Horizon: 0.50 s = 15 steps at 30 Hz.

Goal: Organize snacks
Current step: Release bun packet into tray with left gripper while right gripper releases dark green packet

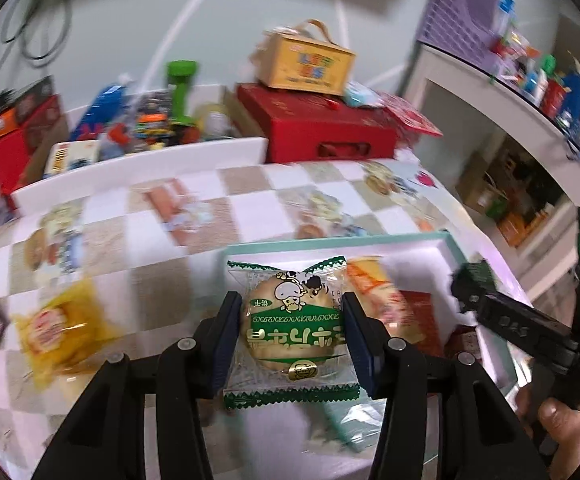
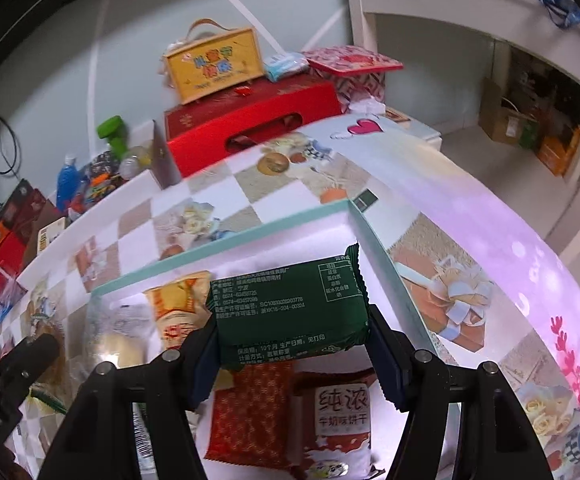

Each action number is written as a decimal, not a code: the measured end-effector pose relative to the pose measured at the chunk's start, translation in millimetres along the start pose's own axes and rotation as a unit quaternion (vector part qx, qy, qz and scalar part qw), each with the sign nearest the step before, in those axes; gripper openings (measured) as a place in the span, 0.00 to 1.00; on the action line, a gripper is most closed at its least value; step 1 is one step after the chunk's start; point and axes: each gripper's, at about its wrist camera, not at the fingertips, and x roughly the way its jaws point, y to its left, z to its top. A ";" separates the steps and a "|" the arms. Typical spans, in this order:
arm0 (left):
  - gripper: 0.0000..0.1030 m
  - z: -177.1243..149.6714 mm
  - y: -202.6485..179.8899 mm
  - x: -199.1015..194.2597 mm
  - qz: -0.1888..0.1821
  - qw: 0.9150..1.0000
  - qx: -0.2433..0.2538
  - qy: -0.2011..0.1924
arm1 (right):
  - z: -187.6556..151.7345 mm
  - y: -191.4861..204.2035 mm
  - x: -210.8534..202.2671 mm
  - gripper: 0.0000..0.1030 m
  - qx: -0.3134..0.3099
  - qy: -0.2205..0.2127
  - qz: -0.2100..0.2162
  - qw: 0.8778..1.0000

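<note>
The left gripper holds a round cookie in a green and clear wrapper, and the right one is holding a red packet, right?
Not quite. The right wrist view shows the right hand-held gripper shut on a dark green packet, not red. The left hand-held gripper does hold the green-and-clear wrapped round cookie.

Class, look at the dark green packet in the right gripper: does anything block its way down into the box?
Nothing stands between them. The right gripper holds the dark green packet directly above the teal-rimmed box. Below lie a red patterned packet and a milk biscuit packet, leaving little bare floor.
</note>
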 end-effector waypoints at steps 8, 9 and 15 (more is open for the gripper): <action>0.50 1.9 -28.2 25.4 -0.024 0.999 0.024 0.026 | -3.5 1.5 7.8 0.67 -0.002 0.009 0.004 1.000; 0.50 2.1 -30.2 28.3 -0.026 0.999 0.025 0.029 | -3.5 1.5 9.1 0.67 -0.002 0.010 0.003 1.000; 0.62 1.6 -34.2 29.0 -0.031 0.999 0.021 0.033 | -3.9 1.1 12.6 0.68 -0.001 0.019 0.001 1.000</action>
